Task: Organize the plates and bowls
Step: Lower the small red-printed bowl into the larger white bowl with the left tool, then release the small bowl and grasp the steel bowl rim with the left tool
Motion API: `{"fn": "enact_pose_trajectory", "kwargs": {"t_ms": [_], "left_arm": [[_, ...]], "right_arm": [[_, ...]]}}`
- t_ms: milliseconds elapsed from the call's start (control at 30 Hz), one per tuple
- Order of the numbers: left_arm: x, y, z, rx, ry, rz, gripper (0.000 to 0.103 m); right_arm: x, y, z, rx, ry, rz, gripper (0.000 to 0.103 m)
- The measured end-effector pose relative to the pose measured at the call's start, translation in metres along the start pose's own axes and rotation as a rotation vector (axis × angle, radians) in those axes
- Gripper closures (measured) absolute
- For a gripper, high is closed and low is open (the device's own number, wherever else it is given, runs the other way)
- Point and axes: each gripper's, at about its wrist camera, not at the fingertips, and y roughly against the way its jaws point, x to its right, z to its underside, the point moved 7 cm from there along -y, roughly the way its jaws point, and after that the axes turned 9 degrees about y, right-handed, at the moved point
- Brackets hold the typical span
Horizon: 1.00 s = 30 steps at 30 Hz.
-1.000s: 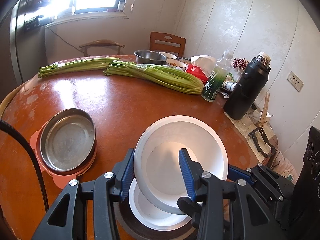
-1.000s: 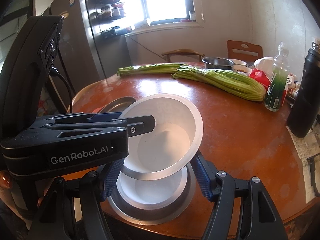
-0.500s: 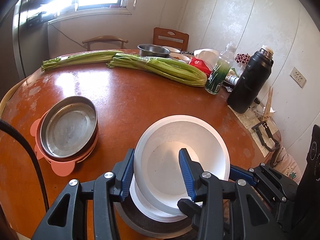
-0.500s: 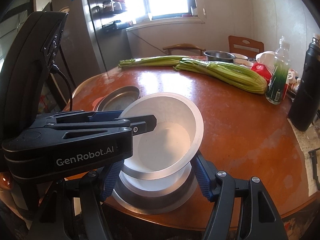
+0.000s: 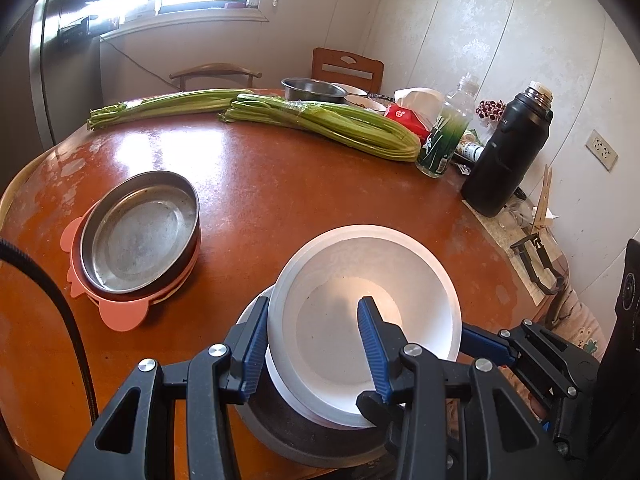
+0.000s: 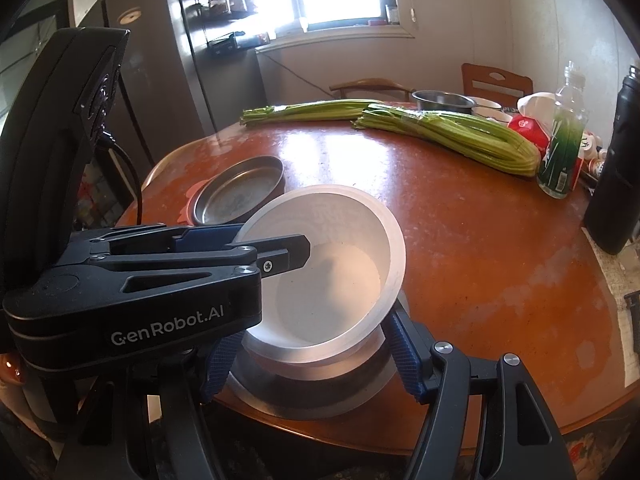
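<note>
My left gripper (image 5: 312,344) is shut on the near rim of a white bowl (image 5: 372,280), one finger inside and one outside. The bowl tilts and rests in another white bowl that sits in a dark grey bowl (image 5: 296,436) at the table's near edge. In the right wrist view the white bowl (image 6: 332,280) lies between the fingers of my open right gripper (image 6: 312,352), which straddles the stack without gripping. A steel plate (image 5: 140,232) sits on pink plates (image 5: 120,316) at the left.
Two bundles of green stalks (image 5: 320,124) lie across the far table. A steel bowl (image 5: 312,88), a green bottle (image 5: 444,140) and a black flask (image 5: 508,152) stand at the far right. Chairs stand behind the round table (image 5: 280,184).
The white bowl came down from above the stack into the lower white bowl. Both grippers came down with it.
</note>
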Motion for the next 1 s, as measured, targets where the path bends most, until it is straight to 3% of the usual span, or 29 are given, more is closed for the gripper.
{"fn": "enact_pose_trajectory", "kwargs": {"t_ms": [1000], "left_arm": [[-0.013, -0.014, 0.011, -0.041, 0.013, -0.013, 0.059]], "right_arm": [[-0.001, -0.008, 0.008, -0.031, 0.035, 0.004, 0.033]]}}
